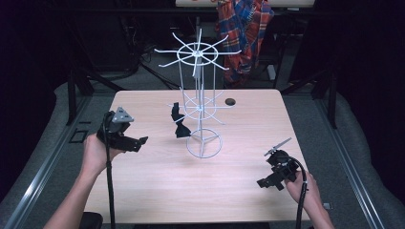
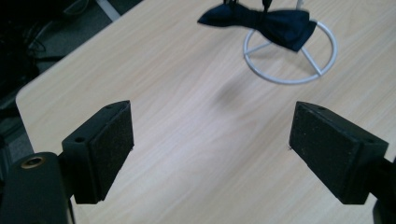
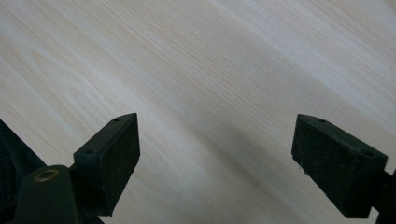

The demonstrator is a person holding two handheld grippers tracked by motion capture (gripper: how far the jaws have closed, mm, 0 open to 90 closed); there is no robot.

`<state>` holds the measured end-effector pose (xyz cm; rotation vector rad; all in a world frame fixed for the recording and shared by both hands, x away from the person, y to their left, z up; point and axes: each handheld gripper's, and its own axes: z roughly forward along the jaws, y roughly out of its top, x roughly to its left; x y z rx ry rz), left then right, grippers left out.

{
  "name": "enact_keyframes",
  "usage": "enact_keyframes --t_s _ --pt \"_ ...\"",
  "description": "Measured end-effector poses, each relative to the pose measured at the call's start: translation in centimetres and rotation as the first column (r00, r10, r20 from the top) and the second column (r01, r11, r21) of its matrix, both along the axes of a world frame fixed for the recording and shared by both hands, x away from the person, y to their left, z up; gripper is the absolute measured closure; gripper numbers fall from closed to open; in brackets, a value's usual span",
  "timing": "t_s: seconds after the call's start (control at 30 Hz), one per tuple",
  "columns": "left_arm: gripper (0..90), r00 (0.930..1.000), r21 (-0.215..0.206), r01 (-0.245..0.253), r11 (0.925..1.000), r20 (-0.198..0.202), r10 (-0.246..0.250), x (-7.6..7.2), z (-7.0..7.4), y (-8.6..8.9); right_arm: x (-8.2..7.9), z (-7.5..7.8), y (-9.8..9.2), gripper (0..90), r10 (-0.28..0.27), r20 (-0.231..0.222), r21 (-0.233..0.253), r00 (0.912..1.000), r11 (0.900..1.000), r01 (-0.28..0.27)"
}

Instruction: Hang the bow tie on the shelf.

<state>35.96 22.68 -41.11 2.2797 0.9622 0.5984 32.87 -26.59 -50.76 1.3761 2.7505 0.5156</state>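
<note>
Left gripper (image 2: 212, 140) jaws wide apart, empty; dark navy fabric bow tie (image 2: 261, 23) hangs on white wire rack (image 1: 203, 112) straight ahead, long axis crosswise. Right gripper (image 3: 215, 154) agape, empty, farther away.

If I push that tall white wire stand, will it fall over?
It probably tips easily: the stand is tall and thin on a small ring base. It looks light, being open wire, so a low push may slide it on the smooth table. The bow tie hanging from it looks soft and would likely swing.
</note>
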Motion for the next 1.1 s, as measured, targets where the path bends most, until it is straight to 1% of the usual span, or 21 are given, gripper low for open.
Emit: enact_keyframes --t_s 0.03,0.1,0.13,0.17,0.23,0.27,0.33,0.37,0.4,0.5,0.53,0.57,0.6,0.7,0.8,0.87,0.9,1.0,1.03,1.1 --pt "13.8 1.0000 0.003 -0.002 1.0000 -0.005 0.002 -0.2 -0.2 0.2 0.0 -0.1 0.0 15.1 0.005 -0.008 0.017 1.0000 1.000 -0.005" --pt "13.7 0.9998 0.010 -0.009 0.9999 -0.016 0.009 -0.6 -0.6 0.5 -0.1 -0.2 0.1 15.1 -0.012 0.001 0.024 0.9999 1.000 0.011" --pt "13.5 0.9997 0.013 -0.014 0.9998 -0.018 0.014 -0.8 -0.9 0.6 -0.1 -0.2 0.1 15.1 -0.013 -0.001 0.023 0.9999 1.000 0.013" --pt "13.3 0.9994 0.016 -0.013 0.9998 -0.032 0.014 -1.0 -1.1 0.7 -0.1 -0.2 0.1 15.1 -0.013 -0.001 0.022 0.9999 1.000 0.013" --pt "12.9 0.9990 0.020 -0.018 0.9996 -0.042 0.019 -1.3 -1.6 0.8 -0.1 -0.2 0.1 15.1 -0.013 -0.001 0.022 0.9999 1.000 0.013" --pt "12.7 0.9985 0.023 -0.022 0.9995 -0.049 0.023 -1.4 -1.8 0.9 0.0 -0.1 0.1 15.1 -0.002 -0.005 0.010 1.0000 1.000 0.002" --pt "12.6 0.9967 0.035 -0.028 0.9990 -0.075 0.031 -1.7 -2.3 0.9 0.0 -0.1 0.1 15.1 0.000 -0.007 0.010 1.0000 1.000 0.000" --pt "12.8 0.9954 0.044 -0.031 0.9986 -0.090 0.034 -1.8 -2.6 1.0 -0.1 -0.2 0.1 15.1 -0.013 0.001 0.023 0.9999 1.000 0.013" --pt "12.9 0.9945 0.045 -0.036 0.9983 -0.097 0.040 -1.9 -2.9 1.0 0.0 -0.1 0.1 15.1 -0.001 -0.005 0.008 1.0000 1.000 0.001" --pt "13.0 0.9906 0.050 -0.047 0.9976 -0.126 0.053 -2.4 -3.8 1.4 -0.1 -0.1 0.1 15.1 -0.002 -0.001 0.011 1.0000 1.000 0.002" --pt "12.9 0.9900 0.049 -0.051 0.9975 -0.129 0.057 -2.6 -4.0 1.4 -0.1 -0.1 0.1 15.1 -0.002 -0.001 0.010 1.0000 1.000 0.002" --pt "13.0 0.9881 0.053 -0.054 0.9971 -0.141 0.061 -2.7 -4.4 1.5 -0.1 -0.1 0.1 15.1 -0.002 -0.002 0.010 1.0000 1.000 0.002" --pt "12.9 0.9868 0.057 -0.052 0.9970 -0.151 0.060 -2.8 -4.5 1.6 -0.1 -0.1 0.2 15.1 -0.006 -0.003 0.022 1.0000 1.000 0.006" --pt "12.5 0.9825 0.063 -0.057 0.9964 -0.174 0.067 -3.2 -5.4 1.9 -0.1 -0.1 0.2 15.1 -0.003 0.001 0.022 1.0000 1.000 0.003" --pt "11.5 0.9762 0.063 -0.072 0.9954 -0.200 0.083 -3.4 -6.1 2.4 -0.1 -0.1 0.2 15.1 -0.004 0.000 0.020 1.0000 1.000 0.004" --pt "9.6 0.9718 0.061 -0.092 0.9939 -0.212 0.102 -3.5 -6.7 2.7 -0.1 -0.2 0.2 15.1 -0.004 0.001 0.018 1.0000 1.000 0.004" --pt "8.0 0.9696 0.064 -0.100 0.9929 -0.218 0.112 -3.5 -6.9 2.9 -0.1 -0.2 0.2 15.1 -0.003 0.001 0.017 1.0000 1.000 0.003" --pt "6.1 0.9587 0.080 -0.128 0.9885 -0.245 0.144 -3.5 -7.6 3.4 -0.1 -0.2 0.2 15.1 -0.002 0.003 0.016 1.0000 1.000 0.002" --pt "5.5 0.9565 0.092 -0.139 0.9860 -0.246 0.158 -3.5 -7.9 3.6 -0.1 -0.2 0.2 15.1 -0.001 0.003 0.015 1.0000 1.000 0.001" --pt "4.7 0.9539 0.093 -0.157 0.9833 -0.244 0.175 -3.4 -8.2 3.9 0.0 -0.2 0.2 15.1 0.006 0.006 0.006 1.0000 1.000 -0.006"
